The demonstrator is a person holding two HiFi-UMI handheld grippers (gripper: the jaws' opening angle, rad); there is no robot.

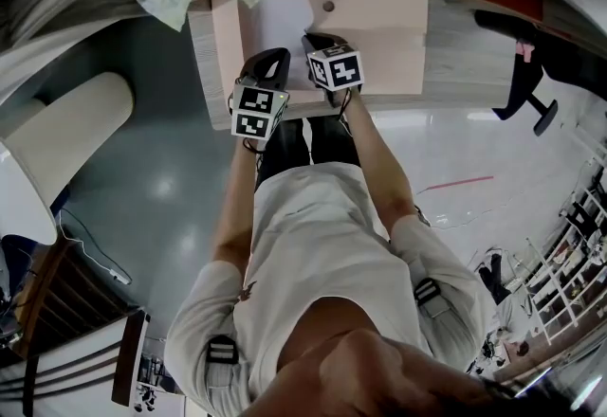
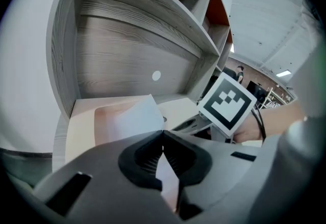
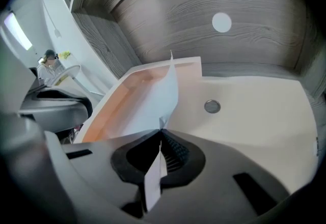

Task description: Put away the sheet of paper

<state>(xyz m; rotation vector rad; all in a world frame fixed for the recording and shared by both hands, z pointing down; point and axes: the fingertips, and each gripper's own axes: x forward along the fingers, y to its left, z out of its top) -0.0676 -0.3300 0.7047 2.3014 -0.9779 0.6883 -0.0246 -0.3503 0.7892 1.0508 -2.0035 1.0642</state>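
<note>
Right side of the worktop point(image 3: 254, 121) lies open, with only a flush grommet point(image 3: 212, 106) set in it. Along the left edge a shallow tray point(image 3: 114, 96) takes the room, and the sheet of paper point(image 3: 153, 101) stands up over it. The niche is boxed in: back panel point(image 3: 204, 39) behind, side wall point(image 2: 63, 50) at left, shelf point(image 2: 150, 0) overhead. At the front edge the left hand-held gripper point(image 2: 163, 136) and right hand-held gripper point(image 3: 160, 134), both clamped on the sheet, crowd each other.

Office-type workroom. Pale desk point(image 3: 254, 121) with cable grommet point(image 3: 212, 106); grey wood-grain shelving unit point(image 2: 127, 65) above desk; glossy floor point(image 1: 161, 188) below desk; ceiling light panels point(image 2: 283, 73) beyond desk, right.
</note>
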